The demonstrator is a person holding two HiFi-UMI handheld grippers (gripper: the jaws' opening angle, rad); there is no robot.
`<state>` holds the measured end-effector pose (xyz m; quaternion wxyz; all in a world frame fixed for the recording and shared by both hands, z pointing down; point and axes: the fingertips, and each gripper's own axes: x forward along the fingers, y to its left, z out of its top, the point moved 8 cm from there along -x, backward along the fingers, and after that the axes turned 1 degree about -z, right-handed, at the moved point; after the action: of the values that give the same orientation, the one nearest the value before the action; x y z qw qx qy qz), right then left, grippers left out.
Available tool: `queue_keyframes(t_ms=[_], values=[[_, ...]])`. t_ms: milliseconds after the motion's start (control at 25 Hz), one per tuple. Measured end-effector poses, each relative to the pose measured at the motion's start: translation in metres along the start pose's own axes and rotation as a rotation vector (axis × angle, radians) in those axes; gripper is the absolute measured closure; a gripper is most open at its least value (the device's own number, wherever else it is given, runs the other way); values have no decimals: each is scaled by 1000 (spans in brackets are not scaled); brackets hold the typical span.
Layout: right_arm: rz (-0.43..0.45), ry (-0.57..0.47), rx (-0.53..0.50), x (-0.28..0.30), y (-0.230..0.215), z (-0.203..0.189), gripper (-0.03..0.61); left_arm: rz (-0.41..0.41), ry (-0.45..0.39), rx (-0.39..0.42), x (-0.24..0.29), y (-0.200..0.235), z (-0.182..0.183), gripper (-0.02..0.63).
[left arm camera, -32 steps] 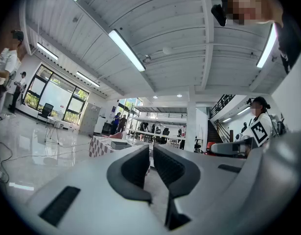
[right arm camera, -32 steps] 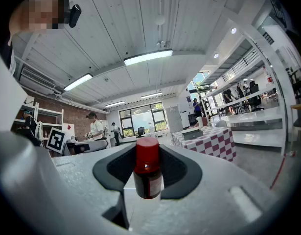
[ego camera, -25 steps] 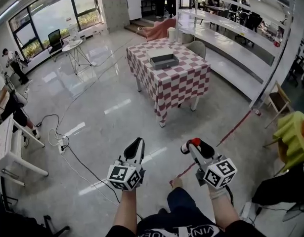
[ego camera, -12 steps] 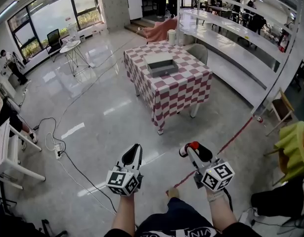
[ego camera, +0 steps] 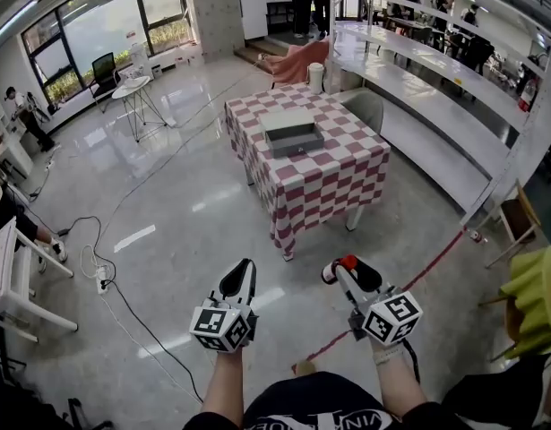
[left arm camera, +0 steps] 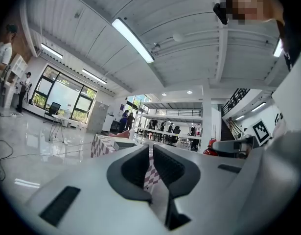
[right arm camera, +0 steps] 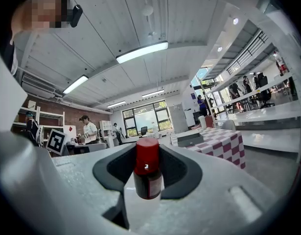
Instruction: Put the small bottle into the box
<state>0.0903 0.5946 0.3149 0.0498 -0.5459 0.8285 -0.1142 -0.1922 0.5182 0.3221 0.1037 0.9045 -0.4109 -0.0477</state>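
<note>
Small bottle [ego camera: 349, 262], head view: only its red cap shows, sitting at the tip of my right gripper [ego camera: 347, 274], low in the frame and well apart from the box [ego camera: 293, 136].
Box, head view: grey and shallow, lying on the checked table [ego camera: 333, 173], far ahead of me across the glossy floor [ego camera: 185, 204].
Chair [ego camera: 365, 107], head view: grey, just beside the table's far right side.
Left gripper [ego camera: 240, 279], head view: level with the right one, over the floor, nothing at its tip.
Left gripper view: my jaws are pressed almost together, leaving a thin slit with nothing in it. The red-and-white cloth of the table shows through that slit.
Small bottle, right gripper view: upright between my jaws, which pinch its dark body on both sides. The red cap stands above them.
Table and box, right gripper view: off to the right beyond the bottle, with the box resting on the checked top.
</note>
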Motion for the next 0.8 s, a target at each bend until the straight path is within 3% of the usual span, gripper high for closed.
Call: queue_keyframes(t_ms=[360, 800], values=[[18, -11, 33, 14, -47, 11, 437, 30, -2, -2, 39, -5, -5, 584], [29, 5, 51, 26, -70, 15, 437, 61, 23, -28, 53, 3, -9, 584]])
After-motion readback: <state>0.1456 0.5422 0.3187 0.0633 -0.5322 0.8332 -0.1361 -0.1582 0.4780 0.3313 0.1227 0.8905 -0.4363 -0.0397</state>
